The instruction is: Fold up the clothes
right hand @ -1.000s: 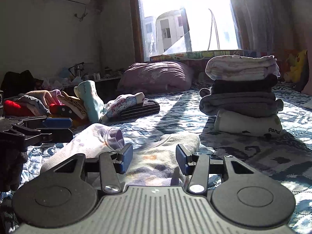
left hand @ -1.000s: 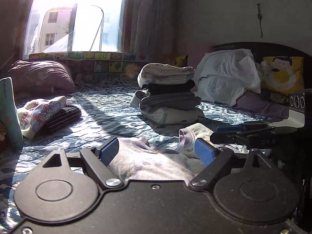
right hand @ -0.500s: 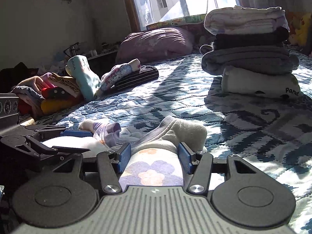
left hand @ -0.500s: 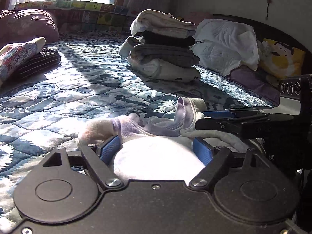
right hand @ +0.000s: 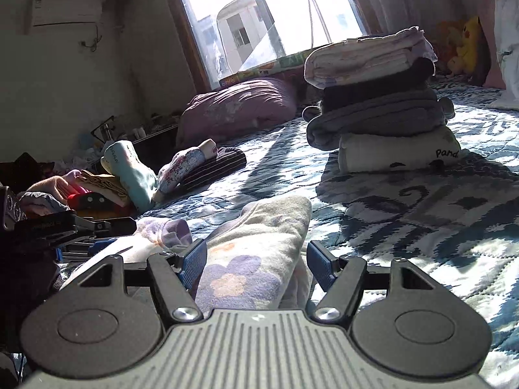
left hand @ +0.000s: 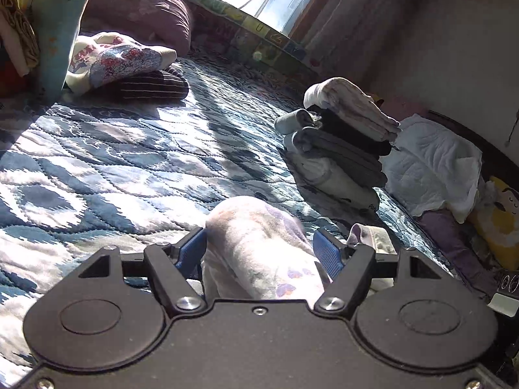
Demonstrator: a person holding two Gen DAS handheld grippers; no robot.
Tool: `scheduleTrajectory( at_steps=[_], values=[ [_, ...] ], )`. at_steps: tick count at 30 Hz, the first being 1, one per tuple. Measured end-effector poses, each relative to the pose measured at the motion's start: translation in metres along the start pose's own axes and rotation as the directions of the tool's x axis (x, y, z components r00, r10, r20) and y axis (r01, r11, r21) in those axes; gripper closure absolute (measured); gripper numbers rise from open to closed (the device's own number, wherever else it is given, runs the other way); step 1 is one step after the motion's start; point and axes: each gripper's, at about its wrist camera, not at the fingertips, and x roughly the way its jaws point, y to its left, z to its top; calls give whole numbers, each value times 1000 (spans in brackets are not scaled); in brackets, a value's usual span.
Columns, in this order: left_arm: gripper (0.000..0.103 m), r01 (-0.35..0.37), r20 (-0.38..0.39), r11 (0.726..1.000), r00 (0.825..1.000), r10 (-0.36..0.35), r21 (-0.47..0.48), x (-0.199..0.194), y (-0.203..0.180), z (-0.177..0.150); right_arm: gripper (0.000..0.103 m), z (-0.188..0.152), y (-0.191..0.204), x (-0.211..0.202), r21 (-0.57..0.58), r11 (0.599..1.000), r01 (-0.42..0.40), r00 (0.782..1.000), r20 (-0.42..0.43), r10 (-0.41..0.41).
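Note:
A pale garment with purple flowers (left hand: 259,227) lies bunched on the blue quilted bed (left hand: 113,162). My left gripper (left hand: 259,253) is open, and a fold of the garment fills the gap and touches both blue pads. In the right wrist view, the garment (right hand: 269,227) runs between the fingers of my open right gripper (right hand: 256,259), with a small gap at the right pad. The left gripper (right hand: 81,227) shows at that view's left edge, close beside the garment's purple cuff (right hand: 175,230). A stack of folded clothes (right hand: 379,97) stands further back on the bed.
A loose pile of unfolded clothes (right hand: 97,188) lies at the bed's left side, with a striped piece (right hand: 220,165) beside it. A purple pillow (right hand: 236,110) sits under the window. White bedding (left hand: 434,168) and a yellow cushion (left hand: 499,227) lie to the right.
The left wrist view has tilted and swung left, and its fingers have narrowed slightly around the fold. The right gripper has pushed a little further along the garment. Both stay low over the bed.

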Motion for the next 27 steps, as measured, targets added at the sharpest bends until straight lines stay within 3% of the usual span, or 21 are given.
scheduleTrajectory(
  at_steps=[2, 3, 5, 6, 8, 9, 10, 12, 17, 19, 20, 23, 25, 27],
  values=[
    [56, 30, -8, 999, 1000, -30, -38, 5, 8, -3, 36, -1, -1, 2, 1, 1000, -5, 1000, -6, 5],
    [67, 67, -8, 997, 998, -67, -48, 4, 9, -1, 36, -1, -2, 2, 5, 1000, -15, 1000, -5, 15],
    [73, 186, 13, 977, 983, -186, -103, -2, 14, 4, 36, 0, -4, 2, 16, 999, -35, 999, 1, 35],
    [74, 273, 19, 946, 962, -274, -174, -3, 20, 7, 35, 1, -5, 2, 22, 999, -45, 999, 6, 45],
    [74, 407, 45, 833, 906, -422, -375, 6, 41, 2, 36, 3, -6, 3, 35, 997, -62, 998, 13, 61],
    [74, 383, 26, 797, 907, -420, -468, 16, 53, -4, 36, 3, -7, 6, 41, 997, -61, 998, 4, 61],
    [74, 332, -13, 789, 919, -395, -516, 24, 61, -10, 37, 3, -9, 10, 48, 997, -57, 998, -10, 57],
    [76, 296, -38, 763, 922, -386, -575, 33, 72, -18, 44, 1, -11, 17, 59, 997, -54, 998, -38, 56],
    [70, 273, -40, 806, 938, -344, -525, 30, 65, -15, 46, 1, -9, 18, 62, 997, -47, 998, -50, 50],
    [57, 294, -3, 821, 941, -339, -489, 20, 59, -9, 45, 3, -7, 11, 59, 997, -44, 999, -19, 45],
    [43, 295, 17, 830, 945, -326, -473, 13, 57, -5, 45, 5, -6, 7, 58, 997, -43, 999, -4, 43],
    [40, 263, 92, 889, 965, -247, -375, -18, 48, 8, 45, 10, -3, -10, 23, 1000, -3, 998, 62, 1],
    [40, 239, 129, 947, 968, -215, -214, -39, 30, 16, 45, 13, 4, -18, -51, 998, 24, 995, 103, -18],
    [40, 261, 132, 965, 958, -256, -22, -54, 1, 17, 45, 17, 10, -20, -129, 991, 17, 992, 129, 0]
  ],
)
